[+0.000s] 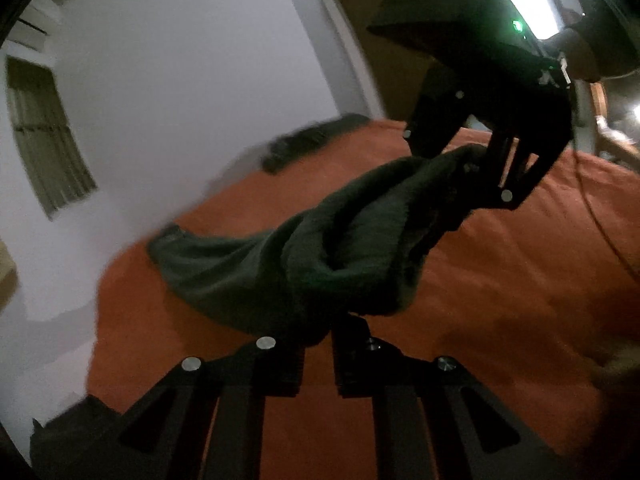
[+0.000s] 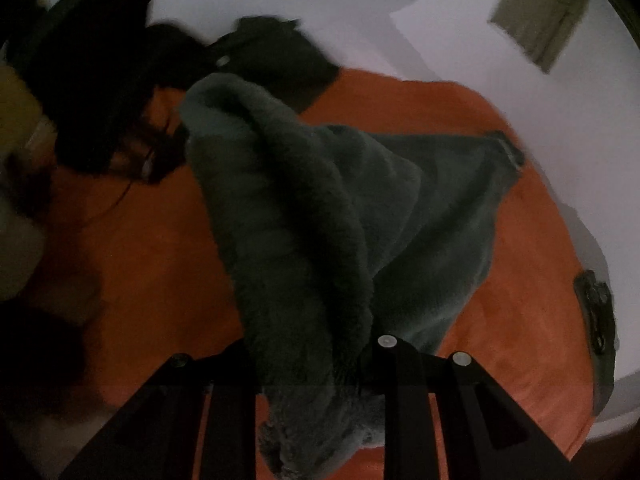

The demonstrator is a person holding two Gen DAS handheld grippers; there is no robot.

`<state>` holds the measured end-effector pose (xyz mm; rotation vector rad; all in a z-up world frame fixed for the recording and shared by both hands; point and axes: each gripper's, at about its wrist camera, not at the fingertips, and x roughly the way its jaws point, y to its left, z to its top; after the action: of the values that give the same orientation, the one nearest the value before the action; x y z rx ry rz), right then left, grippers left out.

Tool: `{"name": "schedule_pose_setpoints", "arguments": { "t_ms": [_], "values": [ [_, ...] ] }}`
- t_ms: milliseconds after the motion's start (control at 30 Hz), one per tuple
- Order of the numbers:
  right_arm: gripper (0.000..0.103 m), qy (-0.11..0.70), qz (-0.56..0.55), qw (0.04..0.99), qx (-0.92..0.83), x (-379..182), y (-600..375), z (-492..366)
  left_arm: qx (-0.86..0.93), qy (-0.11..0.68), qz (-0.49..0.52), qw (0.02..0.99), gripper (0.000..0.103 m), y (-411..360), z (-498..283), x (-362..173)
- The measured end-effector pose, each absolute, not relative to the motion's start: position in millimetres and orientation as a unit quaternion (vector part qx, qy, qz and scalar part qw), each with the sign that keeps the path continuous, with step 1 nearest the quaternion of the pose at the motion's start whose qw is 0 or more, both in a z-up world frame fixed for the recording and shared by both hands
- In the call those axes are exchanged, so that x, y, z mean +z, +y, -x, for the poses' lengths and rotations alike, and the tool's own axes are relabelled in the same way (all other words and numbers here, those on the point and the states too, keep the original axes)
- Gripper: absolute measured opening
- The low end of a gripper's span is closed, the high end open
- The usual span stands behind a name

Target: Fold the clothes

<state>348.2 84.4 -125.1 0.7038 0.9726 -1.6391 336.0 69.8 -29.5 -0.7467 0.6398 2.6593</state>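
1. Bed (image 1: 500,288): its orange cover is the work surface. I judge the fold should land on the bare stretch beside the cloth's trailing end, well apart from the dark pile (image 1: 308,142) by the wall.
2. Cloth (image 1: 248,268): a dark green fleecy piece, bunched and slung between the two grippers, with its far end lying on the bed. Draw it taut and level before laying it over, so the edges meet.
3. Right gripper (image 1: 486,160): pinched on one bunched end of the cloth, held up above the bed.
4. Left gripper (image 1: 320,336): jaws nearly together, clamping the other end. Keep both grips firm; fleece this thick may slip.
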Motion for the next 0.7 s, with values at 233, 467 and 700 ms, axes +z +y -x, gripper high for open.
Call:
{"name": "schedule_pose_setpoints", "arguments": {
  "t_ms": [233,467,700],
  "values": [
    [0.02,0.395,-0.334,0.568,-0.64,-92,98,-372,0.909,0.164,0.327,0.2,0.011,51,-339,16],
    [0.02,0.324,-0.369,0.56,-0.668,-69,64,-272,0.913,0.068,0.384,0.121,0.011,-11,-224,22],
    [0.02,0.205,-0.425,0.495,-0.729,-86,-6,-106,0.912,-0.001,0.411,0.003,0.011,-87,-91,8]
  ]
}}
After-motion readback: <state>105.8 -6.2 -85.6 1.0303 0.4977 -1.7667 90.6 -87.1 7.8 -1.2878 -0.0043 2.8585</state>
